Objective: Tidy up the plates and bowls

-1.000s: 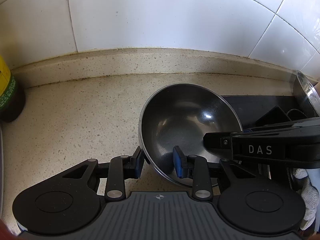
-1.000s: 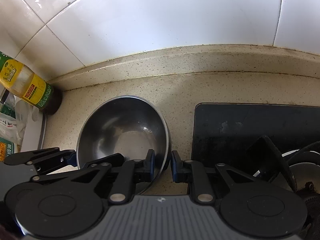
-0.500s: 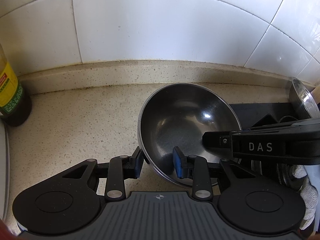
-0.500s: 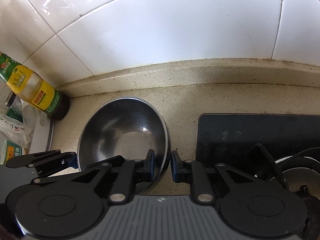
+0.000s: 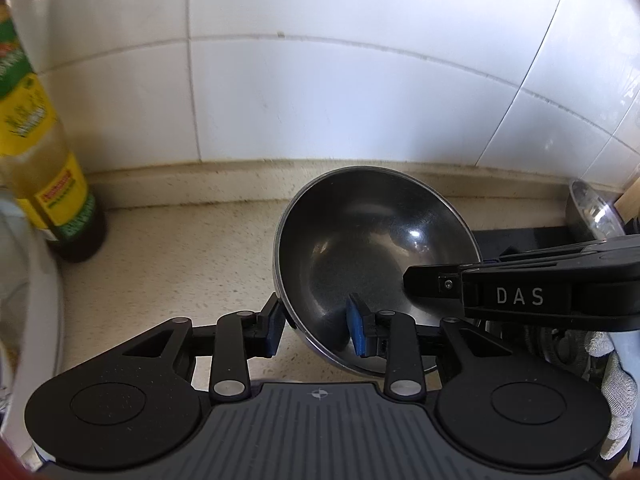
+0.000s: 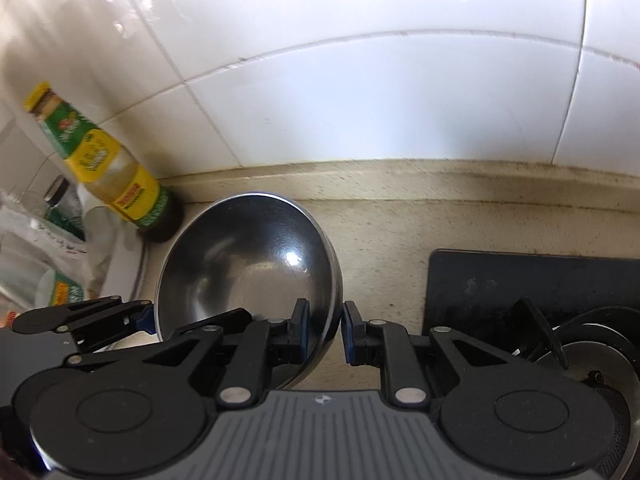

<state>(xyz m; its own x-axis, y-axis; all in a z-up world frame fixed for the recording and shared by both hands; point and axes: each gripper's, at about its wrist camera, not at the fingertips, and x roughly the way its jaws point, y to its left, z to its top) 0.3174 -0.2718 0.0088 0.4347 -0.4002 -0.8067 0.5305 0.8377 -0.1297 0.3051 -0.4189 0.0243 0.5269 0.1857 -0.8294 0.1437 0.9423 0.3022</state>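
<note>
The steel bowl hung tilted above the speckled surface, mouth facing up and toward the tiled wall; being round, it had no long axis. The left gripper and right gripper each pinched opposite rim sections between their fingers. It looked light, rigid and slick, so the thin rim seemed the best hold.

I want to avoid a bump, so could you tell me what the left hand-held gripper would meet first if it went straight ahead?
The left hand-held gripper already straddles the steel bowl's rim; beyond it, likely the white tiled wall, though depth is unclear.
</note>
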